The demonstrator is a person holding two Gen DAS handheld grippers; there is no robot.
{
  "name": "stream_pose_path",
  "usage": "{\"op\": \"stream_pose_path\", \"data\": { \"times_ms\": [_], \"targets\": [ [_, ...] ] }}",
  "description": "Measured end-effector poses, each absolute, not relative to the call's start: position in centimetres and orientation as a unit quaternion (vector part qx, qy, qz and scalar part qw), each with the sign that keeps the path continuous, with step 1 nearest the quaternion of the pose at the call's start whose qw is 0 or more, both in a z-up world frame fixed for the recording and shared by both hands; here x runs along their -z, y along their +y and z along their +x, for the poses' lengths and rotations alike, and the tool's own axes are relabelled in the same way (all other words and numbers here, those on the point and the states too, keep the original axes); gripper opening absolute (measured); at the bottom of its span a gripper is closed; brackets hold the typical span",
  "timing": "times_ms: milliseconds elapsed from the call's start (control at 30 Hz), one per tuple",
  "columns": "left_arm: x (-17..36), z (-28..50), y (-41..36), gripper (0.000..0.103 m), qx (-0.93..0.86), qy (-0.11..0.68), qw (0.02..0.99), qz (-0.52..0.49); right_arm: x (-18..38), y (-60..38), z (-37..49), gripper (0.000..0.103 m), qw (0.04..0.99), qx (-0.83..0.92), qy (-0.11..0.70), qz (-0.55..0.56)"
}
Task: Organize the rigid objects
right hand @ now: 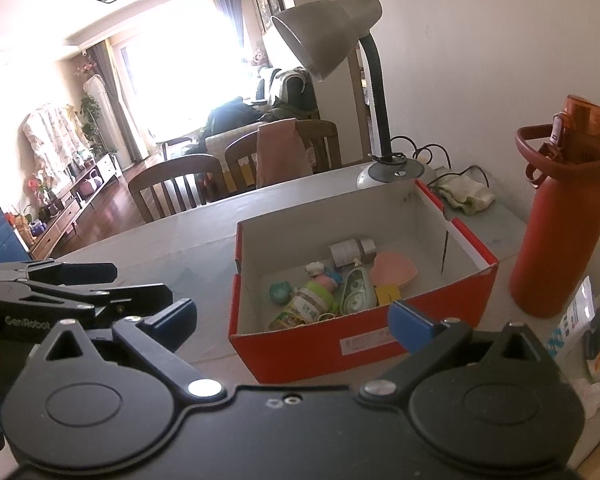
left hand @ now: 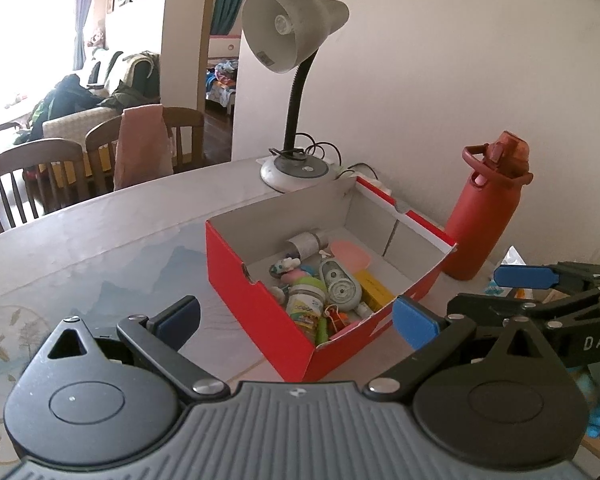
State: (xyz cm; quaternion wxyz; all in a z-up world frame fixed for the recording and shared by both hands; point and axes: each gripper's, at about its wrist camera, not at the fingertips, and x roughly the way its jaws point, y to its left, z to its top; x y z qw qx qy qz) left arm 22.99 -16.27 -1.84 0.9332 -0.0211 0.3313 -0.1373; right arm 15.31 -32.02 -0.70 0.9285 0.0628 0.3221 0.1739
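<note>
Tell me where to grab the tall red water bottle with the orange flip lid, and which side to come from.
Grip the tall red water bottle around its straight cylindrical body, below the lid and carry loop, probably from the front. It stands upright beside the red cardboard box, which blocks one flank; the wall is close behind. The open right gripper looks the handier one, though whether its opening spans the body cannot be told.

Red box: near wall hides the lower parts of the contents in the right wrist view; label print on the jar too small to read. White packet, far right: cut partly by the frame edge, print illegible. Blue item, lower right of left wrist view: mostly hidden behind the gripper body, unidentifiable. Window area: overexposed, no detail.
</note>
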Motion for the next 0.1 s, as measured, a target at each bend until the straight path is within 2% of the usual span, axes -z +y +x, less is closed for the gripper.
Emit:
{"op": "stream_pose_path", "data": {
  "times_ms": [100],
  "targets": [
    [1.86,22.94,-16.17,0.103,0.132,0.332,0.934,-0.022,0.8,-31.78,14.99,0.102,0.929,-0.174,0.321,0.061]
  ]
}}
